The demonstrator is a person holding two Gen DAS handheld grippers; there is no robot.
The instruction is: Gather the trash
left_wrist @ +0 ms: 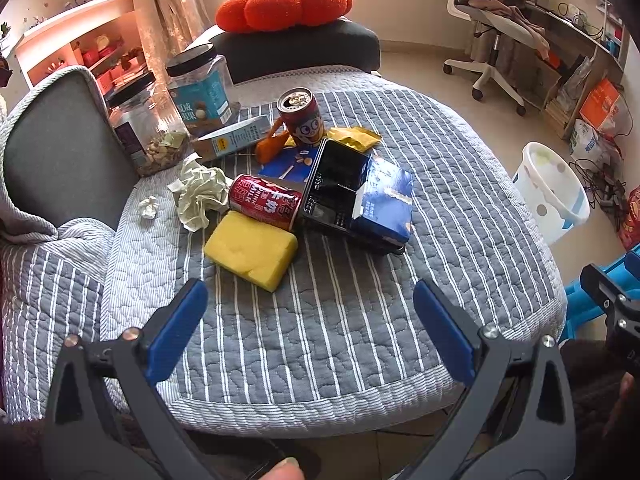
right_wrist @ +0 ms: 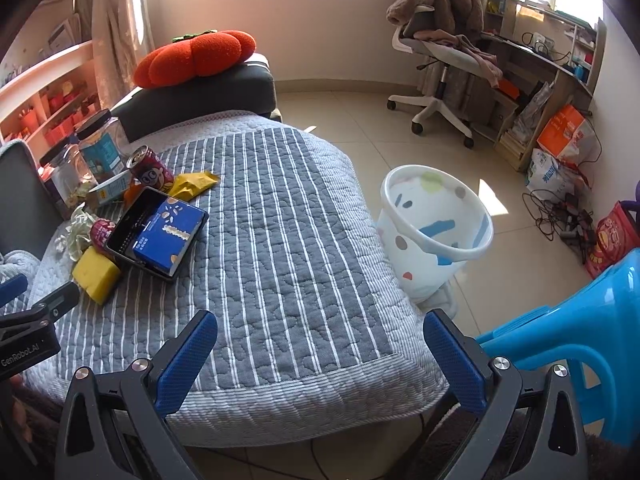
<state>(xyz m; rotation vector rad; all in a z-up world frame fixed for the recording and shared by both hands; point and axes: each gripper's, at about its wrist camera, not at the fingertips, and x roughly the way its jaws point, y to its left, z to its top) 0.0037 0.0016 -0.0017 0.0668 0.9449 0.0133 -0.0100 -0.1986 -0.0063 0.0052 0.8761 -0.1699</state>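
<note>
Both claws spread, holding nothing: left gripper, right gripper; trash heaped on the quilted cushion, white bin on the floor beside the cushion. I'd pinch the tipped red can across its body, just beyond the yellow sponge. Left view alone shows the crumpled paper clearly; right view alone shows the bin's whole open mouth.

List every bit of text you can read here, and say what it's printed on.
"GenRobot.AI": on the left gripper body, seen from the right wrist view.
"MILK": on the lying red can; its large white characters are unclear.
Labels on the blue-label jar, small carton and blue box: too small or blurred.
</note>
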